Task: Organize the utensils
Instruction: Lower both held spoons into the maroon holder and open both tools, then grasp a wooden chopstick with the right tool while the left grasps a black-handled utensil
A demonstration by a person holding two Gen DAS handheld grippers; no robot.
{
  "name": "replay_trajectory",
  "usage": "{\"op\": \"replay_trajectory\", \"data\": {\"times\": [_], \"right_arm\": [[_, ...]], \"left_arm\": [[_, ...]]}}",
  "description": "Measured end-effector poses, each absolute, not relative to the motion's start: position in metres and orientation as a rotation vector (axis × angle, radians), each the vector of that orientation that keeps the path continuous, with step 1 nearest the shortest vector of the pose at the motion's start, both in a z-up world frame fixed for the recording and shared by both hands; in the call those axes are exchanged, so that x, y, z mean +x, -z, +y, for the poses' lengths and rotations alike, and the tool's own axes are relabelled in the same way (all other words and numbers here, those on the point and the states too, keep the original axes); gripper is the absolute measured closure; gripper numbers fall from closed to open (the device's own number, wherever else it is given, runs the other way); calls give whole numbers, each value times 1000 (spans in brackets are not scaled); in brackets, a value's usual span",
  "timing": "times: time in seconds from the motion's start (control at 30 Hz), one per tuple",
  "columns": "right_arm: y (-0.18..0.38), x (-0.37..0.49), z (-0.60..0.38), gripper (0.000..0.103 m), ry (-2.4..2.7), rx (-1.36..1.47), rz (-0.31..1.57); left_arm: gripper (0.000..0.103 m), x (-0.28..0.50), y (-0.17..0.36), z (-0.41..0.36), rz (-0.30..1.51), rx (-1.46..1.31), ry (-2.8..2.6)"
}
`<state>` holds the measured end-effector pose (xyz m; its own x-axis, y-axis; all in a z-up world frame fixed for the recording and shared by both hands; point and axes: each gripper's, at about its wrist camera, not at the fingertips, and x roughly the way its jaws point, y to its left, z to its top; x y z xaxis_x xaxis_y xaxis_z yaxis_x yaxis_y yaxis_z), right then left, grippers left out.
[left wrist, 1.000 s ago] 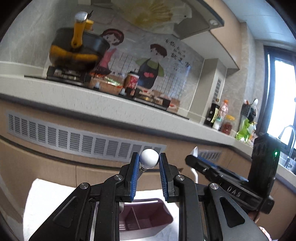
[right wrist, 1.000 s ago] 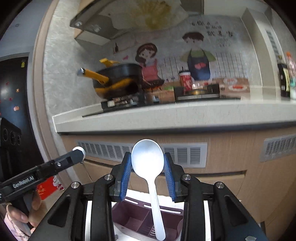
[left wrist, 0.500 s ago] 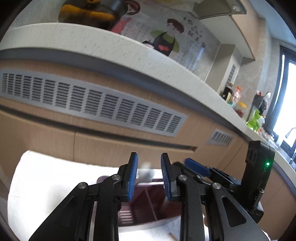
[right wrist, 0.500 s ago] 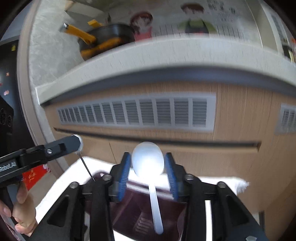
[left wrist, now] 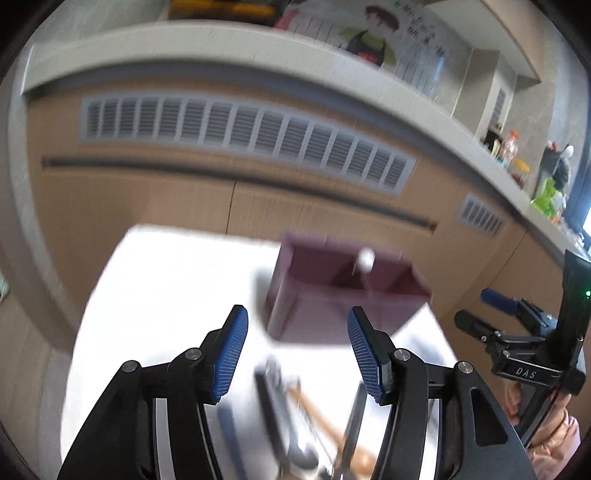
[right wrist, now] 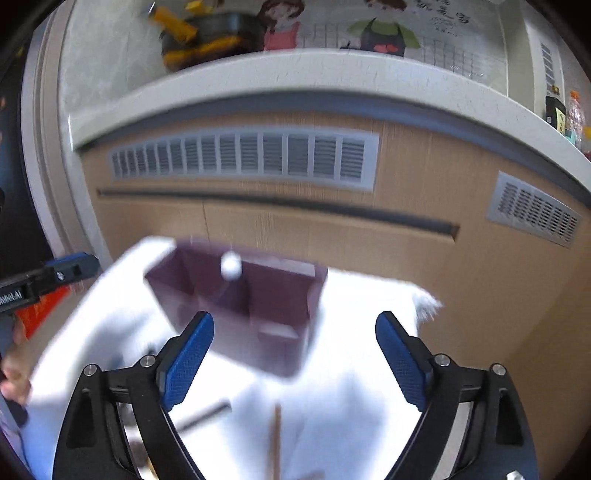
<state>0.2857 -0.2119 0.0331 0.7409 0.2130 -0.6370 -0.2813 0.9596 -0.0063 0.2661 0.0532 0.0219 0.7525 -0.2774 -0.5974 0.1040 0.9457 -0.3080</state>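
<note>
A maroon utensil holder [left wrist: 317, 306] [right wrist: 273, 306] with several compartments stands on a white cloth [left wrist: 166, 295] [right wrist: 354, 354]. A thin utensil with a white ball end [left wrist: 366, 257] [right wrist: 231, 264] stands upright inside it. My left gripper [left wrist: 297, 354] hovers just in front of the holder; its jaws are opening and nothing is between them. My right gripper [right wrist: 295, 360] is also in front of the holder, jaws opening wide and empty. Loose utensils lie blurred below: a black handle [left wrist: 269, 398], a wooden handle [left wrist: 321, 417] [right wrist: 275, 435] and a blue handle [left wrist: 229, 424].
A wooden cabinet front [right wrist: 406, 258] with grey vents [left wrist: 240, 125] rises right behind the cloth, under a pale countertop [right wrist: 295, 70]. A black and yellow pan [right wrist: 207, 33] sits up there. Bottles [left wrist: 511, 147] stand at far right. A hand [right wrist: 14, 380] holds the other gripper's handle.
Both grippers dropped and tilted down toward the holder and opened. The ball-ended utensil left the left jaws and now stands in the holder; the white spoon is gone from the right jaws.
</note>
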Motion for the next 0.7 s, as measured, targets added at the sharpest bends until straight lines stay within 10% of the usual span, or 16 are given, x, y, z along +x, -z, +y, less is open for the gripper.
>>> {"op": "replay_trajectory", "data": {"times": [0.43, 0.7], "right_arm": [[43, 219, -204, 1, -309, -243, 897], [62, 230, -200, 10, -365, -176, 935]], "left_arm": [[44, 206, 40, 31, 877, -89, 223], [44, 194, 57, 35, 936, -87, 231]]}}
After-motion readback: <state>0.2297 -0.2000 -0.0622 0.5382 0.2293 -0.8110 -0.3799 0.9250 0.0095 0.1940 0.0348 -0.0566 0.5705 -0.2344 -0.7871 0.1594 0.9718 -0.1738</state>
